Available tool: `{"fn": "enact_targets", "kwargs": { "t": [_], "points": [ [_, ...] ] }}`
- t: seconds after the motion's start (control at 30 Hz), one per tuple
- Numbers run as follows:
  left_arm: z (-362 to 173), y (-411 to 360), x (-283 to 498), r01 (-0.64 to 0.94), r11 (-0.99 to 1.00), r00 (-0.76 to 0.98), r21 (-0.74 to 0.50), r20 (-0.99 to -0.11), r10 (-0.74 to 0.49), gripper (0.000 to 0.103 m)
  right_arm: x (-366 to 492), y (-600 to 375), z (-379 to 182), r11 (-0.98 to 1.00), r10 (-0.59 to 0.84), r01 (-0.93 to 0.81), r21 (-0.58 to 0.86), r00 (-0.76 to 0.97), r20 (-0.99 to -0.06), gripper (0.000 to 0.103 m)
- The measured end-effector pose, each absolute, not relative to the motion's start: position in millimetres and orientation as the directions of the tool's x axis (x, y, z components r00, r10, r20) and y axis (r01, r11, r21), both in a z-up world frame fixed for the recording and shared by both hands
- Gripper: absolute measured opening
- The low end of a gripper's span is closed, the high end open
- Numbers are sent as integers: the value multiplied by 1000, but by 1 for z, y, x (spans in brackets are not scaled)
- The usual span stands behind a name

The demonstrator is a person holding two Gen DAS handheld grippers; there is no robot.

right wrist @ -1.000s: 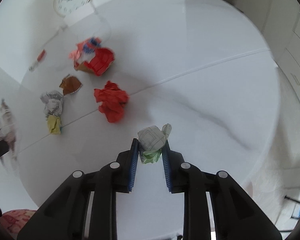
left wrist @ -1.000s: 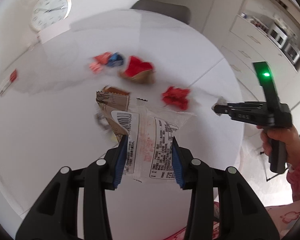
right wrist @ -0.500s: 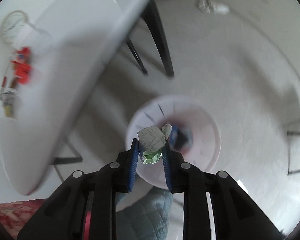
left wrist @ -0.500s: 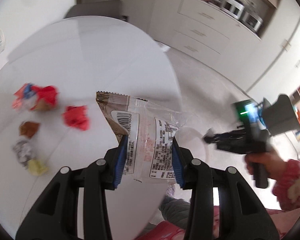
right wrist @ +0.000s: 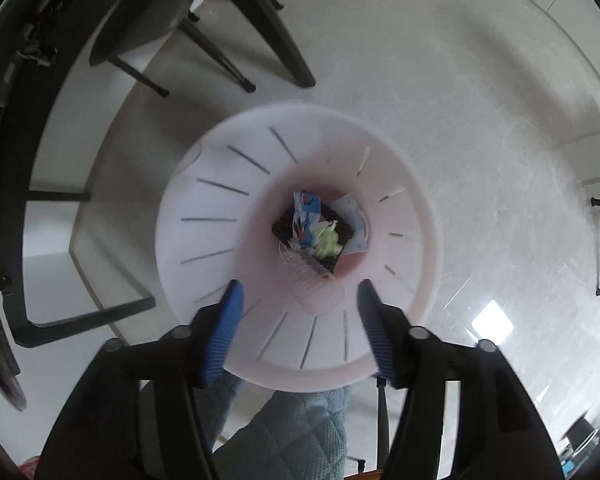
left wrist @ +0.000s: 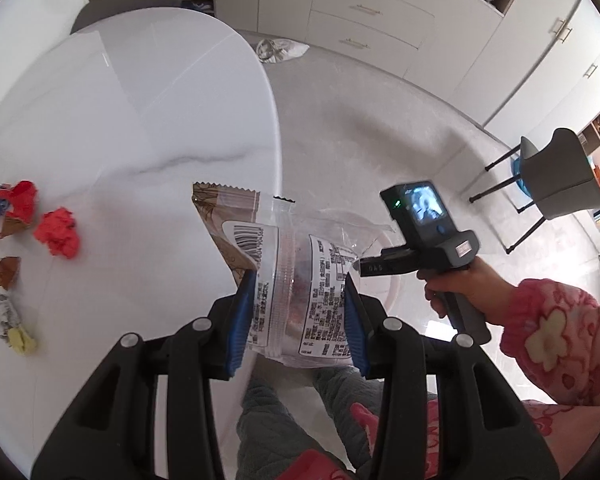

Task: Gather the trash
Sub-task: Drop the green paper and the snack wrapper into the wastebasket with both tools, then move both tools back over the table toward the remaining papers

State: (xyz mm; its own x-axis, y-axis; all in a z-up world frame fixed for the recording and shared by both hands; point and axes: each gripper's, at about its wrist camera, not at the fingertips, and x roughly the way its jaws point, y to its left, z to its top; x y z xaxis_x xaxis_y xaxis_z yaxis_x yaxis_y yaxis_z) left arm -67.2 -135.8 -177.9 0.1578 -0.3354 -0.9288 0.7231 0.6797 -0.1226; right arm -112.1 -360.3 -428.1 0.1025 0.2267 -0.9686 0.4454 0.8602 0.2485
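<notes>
My left gripper [left wrist: 296, 316] is shut on a clear and brown snack wrapper [left wrist: 288, 264] and holds it past the edge of the white table [left wrist: 140, 120]. My right gripper [right wrist: 300, 320] is open and empty, straight above a white trash bin [right wrist: 220, 220] on the floor. A green and white paper ball [right wrist: 327, 240] lies in the bin with other wrappers. In the left wrist view the right gripper [left wrist: 416, 256] hangs over the bin. A red paper ball [left wrist: 58, 232] and other crumpled scraps lie on the table.
A brown scrap [left wrist: 6, 272], a grey wad [left wrist: 0, 314] and a yellow scrap [left wrist: 22, 340] lie at the table's left. Black table and chair legs [right wrist: 228, 60] stand behind the bin. A grey chair [left wrist: 560, 176] stands to the right. Cabinets [left wrist: 380, 12] line the wall.
Both grippers swung from over the table to the bin on the floor. My right gripper opened and the green and white paper ball dropped into the bin. The left keeps its wrapper.
</notes>
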Motion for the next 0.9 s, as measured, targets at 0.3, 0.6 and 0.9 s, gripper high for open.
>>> {"fn": "enact_targets", "kwargs": {
  "t": [0.3,0.6,0.9],
  "points": [
    [-217,-196,-87,776,615,74,-139,-949,-307,41,-162,-397,-328,883,48,447,141,212,-976,96],
    [-305,-242,-86,776,615,-24,-140,-981,-193,52,-194,-425,-288,862,10,485,148,276,-961,97],
    [-330,-254,-81,741,657,-31,-138,-985,-172,73,-198,-434,-296,846,40,501,182,281,-959,97]
  ]
}}
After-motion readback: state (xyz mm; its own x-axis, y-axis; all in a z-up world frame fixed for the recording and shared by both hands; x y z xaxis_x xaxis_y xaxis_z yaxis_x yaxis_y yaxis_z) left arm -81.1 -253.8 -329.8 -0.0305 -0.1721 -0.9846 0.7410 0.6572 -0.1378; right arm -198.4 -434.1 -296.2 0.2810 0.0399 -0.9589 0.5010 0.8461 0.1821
